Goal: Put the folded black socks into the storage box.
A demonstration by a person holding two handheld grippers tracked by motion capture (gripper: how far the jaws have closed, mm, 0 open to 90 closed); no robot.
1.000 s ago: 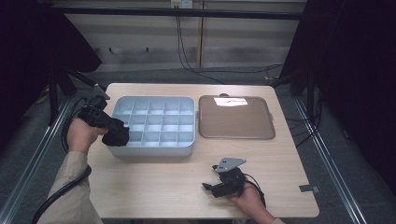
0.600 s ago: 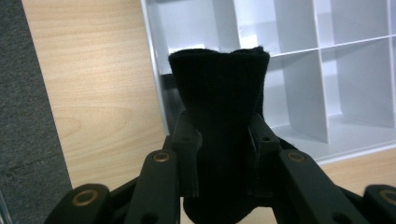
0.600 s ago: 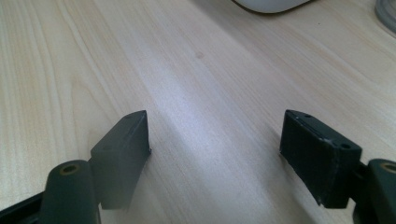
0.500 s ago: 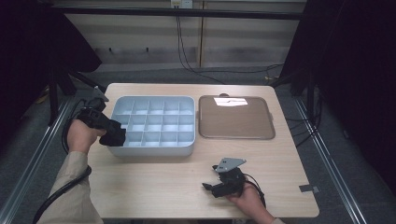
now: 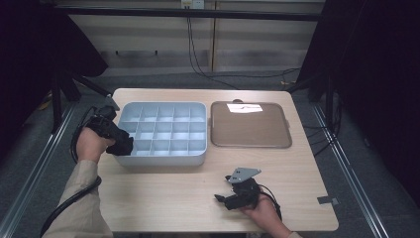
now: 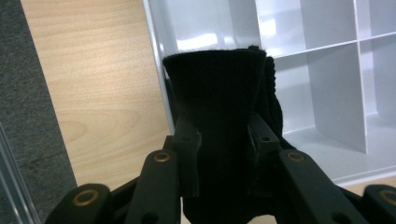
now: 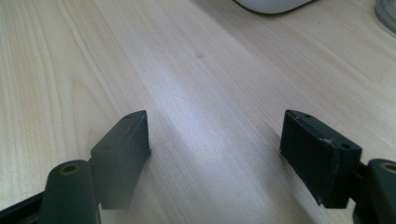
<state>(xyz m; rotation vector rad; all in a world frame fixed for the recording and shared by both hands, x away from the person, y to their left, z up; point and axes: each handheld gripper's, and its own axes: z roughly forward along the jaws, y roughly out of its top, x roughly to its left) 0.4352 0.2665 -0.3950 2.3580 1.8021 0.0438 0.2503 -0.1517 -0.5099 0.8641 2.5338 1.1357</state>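
My left gripper (image 5: 120, 143) is shut on a black folded cloth (image 6: 219, 98), held over the left edge of the pale blue divided organiser tray (image 5: 198, 159). In the left gripper view the cloth stands between the jaws above the tray's near-left compartments, and its lower end is hidden behind the jaws. My right gripper (image 5: 221, 199) rests low on the wooden table (image 5: 163, 198) near the front edge, open, with bare wood between its fingertips (image 7: 122, 144).
A brown flat tray (image 5: 250, 139) with a white paper slip (image 5: 244, 107) lies right of the organiser. The table's left edge and grey floor (image 6: 28, 116) are close beside my left gripper. Cables run behind the table.
My left gripper with the black cloth has shifted slightly toward the tray's left edge. The right gripper has not moved.
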